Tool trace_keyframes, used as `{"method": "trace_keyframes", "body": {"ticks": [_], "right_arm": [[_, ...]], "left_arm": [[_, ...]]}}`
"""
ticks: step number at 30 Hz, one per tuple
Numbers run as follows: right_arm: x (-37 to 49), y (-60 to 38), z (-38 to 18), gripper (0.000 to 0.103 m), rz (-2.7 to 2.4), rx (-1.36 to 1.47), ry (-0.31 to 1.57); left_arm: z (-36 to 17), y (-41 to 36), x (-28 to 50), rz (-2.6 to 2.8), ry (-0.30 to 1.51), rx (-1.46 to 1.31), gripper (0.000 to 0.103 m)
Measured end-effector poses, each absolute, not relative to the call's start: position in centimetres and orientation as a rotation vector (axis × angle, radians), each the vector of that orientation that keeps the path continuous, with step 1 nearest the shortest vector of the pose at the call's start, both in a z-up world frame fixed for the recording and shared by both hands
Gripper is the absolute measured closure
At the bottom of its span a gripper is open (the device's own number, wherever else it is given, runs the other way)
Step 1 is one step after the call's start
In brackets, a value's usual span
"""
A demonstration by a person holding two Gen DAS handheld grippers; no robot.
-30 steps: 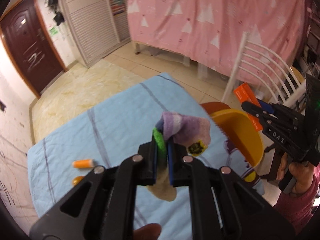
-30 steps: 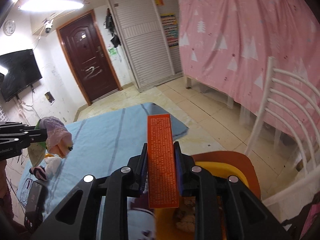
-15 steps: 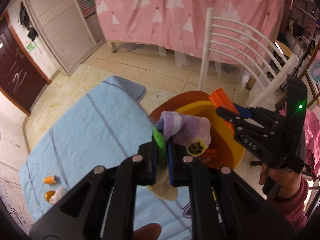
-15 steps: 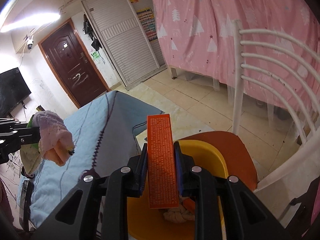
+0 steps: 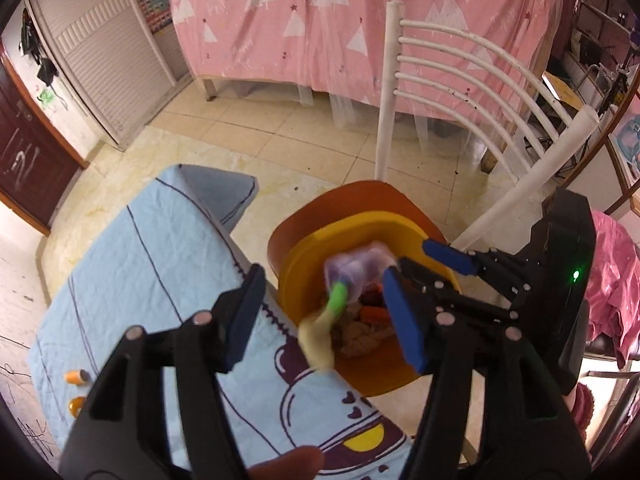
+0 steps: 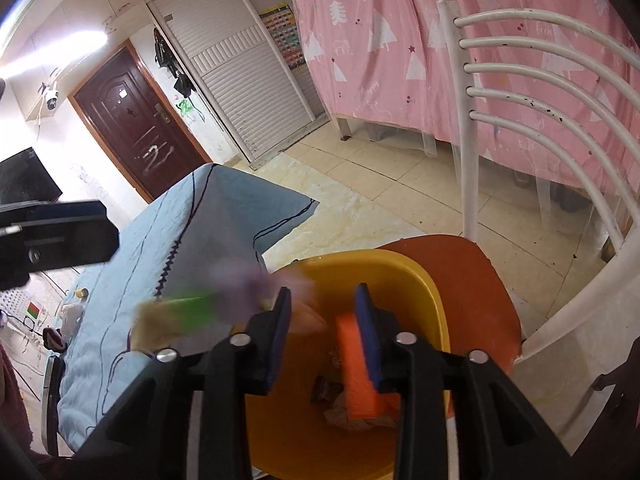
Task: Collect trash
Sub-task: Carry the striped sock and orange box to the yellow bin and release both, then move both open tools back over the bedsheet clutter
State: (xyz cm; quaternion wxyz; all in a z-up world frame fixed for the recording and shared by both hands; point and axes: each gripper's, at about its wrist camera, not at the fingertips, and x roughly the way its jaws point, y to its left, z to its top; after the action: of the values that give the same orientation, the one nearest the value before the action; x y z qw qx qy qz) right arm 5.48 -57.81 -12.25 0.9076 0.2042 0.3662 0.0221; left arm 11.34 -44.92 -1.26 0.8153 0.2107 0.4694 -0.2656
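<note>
Above the yellow bin [image 5: 316,252], which sits on an orange chair seat [image 6: 476,280], both tools have just been opening. The left tool [image 5: 324,316] stands wide, and a blurred purple sock [image 5: 360,266] with a green and cream scrap [image 5: 324,332] is loose over the bin. The right tool [image 6: 324,332] is narrowly apart, the orange box [image 6: 356,364] lying against one finger. The blue-covered bench [image 5: 160,280] is beside the bin.

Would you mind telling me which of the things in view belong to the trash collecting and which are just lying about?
Part of the job:
- yellow bin
- purple, green and cream bundle, released and blurred over the bin
- orange box, against one pad
- left gripper and right gripper, jaws just opened

Just lying about:
- white chair
- blue cloth
- small orange bottle
- pink curtain
</note>
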Motion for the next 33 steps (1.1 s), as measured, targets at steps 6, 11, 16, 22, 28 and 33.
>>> {"method": "trace_keyframes", "body": {"ticks": [6,11,16,22,28,33], "right_arm": [[5.4,-57.7,-11.9,0.055,0.053,0.416,0.749],[5.6,-56.3,-10.0,0.052,0.074,0.378,0.728],[6.4,-53.8,-7.1,0.047,0.102,0.327,0.701],[7.8,-49.5,-4.1,0.038,0.164,0.261,0.672],[9.1,-44.1,-2.3,0.034,0.254,0.186,0.669],[10.3,-39.2,-1.5,0.033,0.329,0.133,0.680]], "left_arm": [[0.2,-42.6,11.5,-0.550,0.987,0.418,0.045],[1.8,-38.8,12.2,-0.501,0.964,0.369,0.045],[3.5,-33.7,13.1,-0.433,0.938,0.305,0.045],[4.8,-27.5,13.8,-0.356,0.918,0.256,0.045],[5.7,-20.7,13.8,-0.278,0.903,0.192,0.039],[5.9,-15.5,13.7,-0.221,0.900,0.143,0.039]]}}
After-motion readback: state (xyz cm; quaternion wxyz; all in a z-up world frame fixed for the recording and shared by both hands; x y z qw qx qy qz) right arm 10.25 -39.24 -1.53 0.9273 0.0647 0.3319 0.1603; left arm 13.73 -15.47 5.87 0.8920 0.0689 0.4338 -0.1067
